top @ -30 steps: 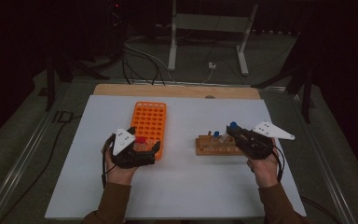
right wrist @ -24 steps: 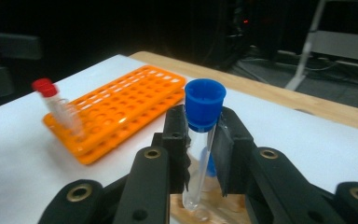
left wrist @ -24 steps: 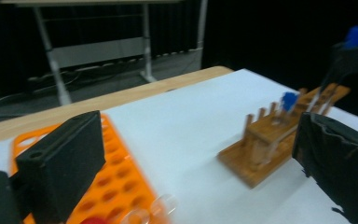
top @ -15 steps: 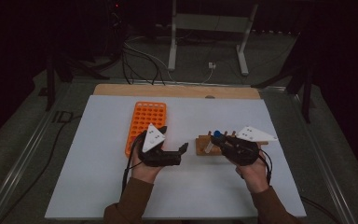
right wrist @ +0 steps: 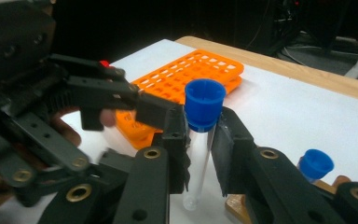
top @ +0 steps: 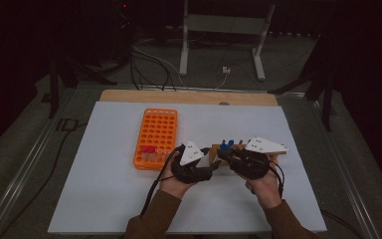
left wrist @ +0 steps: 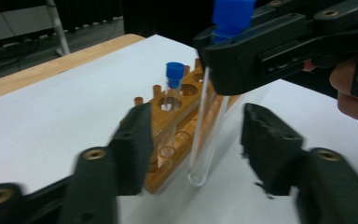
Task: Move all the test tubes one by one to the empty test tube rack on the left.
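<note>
Right gripper is clamping a blue-capped tube just beside the wooden rack; left gripper has moved in from the orange rack, jaws closing around it, not touching: handover starting.

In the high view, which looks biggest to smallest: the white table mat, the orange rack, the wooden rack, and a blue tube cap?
1. White table mat, by far.
2. Orange rack.
3. Wooden rack, though the claws hide much of it, so its full size is unsure.
4. Blue tube cap, tiny.
</note>
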`<state>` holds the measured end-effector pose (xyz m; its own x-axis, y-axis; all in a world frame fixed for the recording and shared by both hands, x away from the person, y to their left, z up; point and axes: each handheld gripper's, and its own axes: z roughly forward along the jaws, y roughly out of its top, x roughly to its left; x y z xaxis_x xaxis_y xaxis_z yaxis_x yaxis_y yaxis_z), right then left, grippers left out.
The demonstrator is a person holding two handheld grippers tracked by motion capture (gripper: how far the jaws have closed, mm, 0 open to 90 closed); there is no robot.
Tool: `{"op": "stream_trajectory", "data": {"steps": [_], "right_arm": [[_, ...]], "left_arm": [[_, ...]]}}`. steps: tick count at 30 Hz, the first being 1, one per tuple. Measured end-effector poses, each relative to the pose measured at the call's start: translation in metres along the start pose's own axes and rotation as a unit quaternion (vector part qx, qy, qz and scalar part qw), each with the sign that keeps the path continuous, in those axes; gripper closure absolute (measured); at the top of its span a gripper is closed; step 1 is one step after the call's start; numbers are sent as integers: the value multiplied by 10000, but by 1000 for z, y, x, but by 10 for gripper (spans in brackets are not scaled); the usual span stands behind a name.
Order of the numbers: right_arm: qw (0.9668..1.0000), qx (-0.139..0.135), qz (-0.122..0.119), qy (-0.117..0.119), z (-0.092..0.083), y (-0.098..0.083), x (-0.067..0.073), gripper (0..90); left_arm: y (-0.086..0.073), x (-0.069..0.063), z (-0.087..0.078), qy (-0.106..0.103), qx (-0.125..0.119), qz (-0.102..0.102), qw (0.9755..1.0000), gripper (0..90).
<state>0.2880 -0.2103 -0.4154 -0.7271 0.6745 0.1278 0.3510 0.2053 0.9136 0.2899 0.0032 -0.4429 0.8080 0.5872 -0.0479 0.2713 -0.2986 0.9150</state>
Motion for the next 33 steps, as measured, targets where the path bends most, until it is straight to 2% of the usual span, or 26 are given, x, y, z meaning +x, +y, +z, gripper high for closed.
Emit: {"op": "stream_trajectory", "data": {"steps": [5,9,13,17,21,24,27,29,31,33], "right_arm": [[9999,30,72,116,2,-1,1,766],[9999,43,87,122,3,-2,0,767],[9999,70,113,107,4,-2,0,767],[9998,66,170,121,3,-2,-2,757],[9993,-127,310,192,-4,1,-7,570],[9980,-310,535,100,-10,2,-14,405],[9969,-389,668,-167,-16,3,-21,276],[9965,-336,672,-374,-18,2,-26,194],[9959,-271,606,-613,-18,1,-30,167],[9950,-228,632,-733,-18,-2,-35,151]], "left_arm": [[0,0,3,-47,-49,21,10000,647],[-1,-2,3,-93,-20,121,9999,738],[-1,-3,5,-107,-3,170,9998,773],[-1,-4,5,-29,-11,208,9998,781],[0,0,2,130,6,138,9998,782],[0,4,-5,214,-49,81,9997,782],[-1,8,-14,300,-116,55,9995,782],[-2,11,-20,335,-154,23,9993,782],[-4,14,-27,366,-188,-22,9991,782],[-7,17,-34,415,-209,-37,9989,782]]}}
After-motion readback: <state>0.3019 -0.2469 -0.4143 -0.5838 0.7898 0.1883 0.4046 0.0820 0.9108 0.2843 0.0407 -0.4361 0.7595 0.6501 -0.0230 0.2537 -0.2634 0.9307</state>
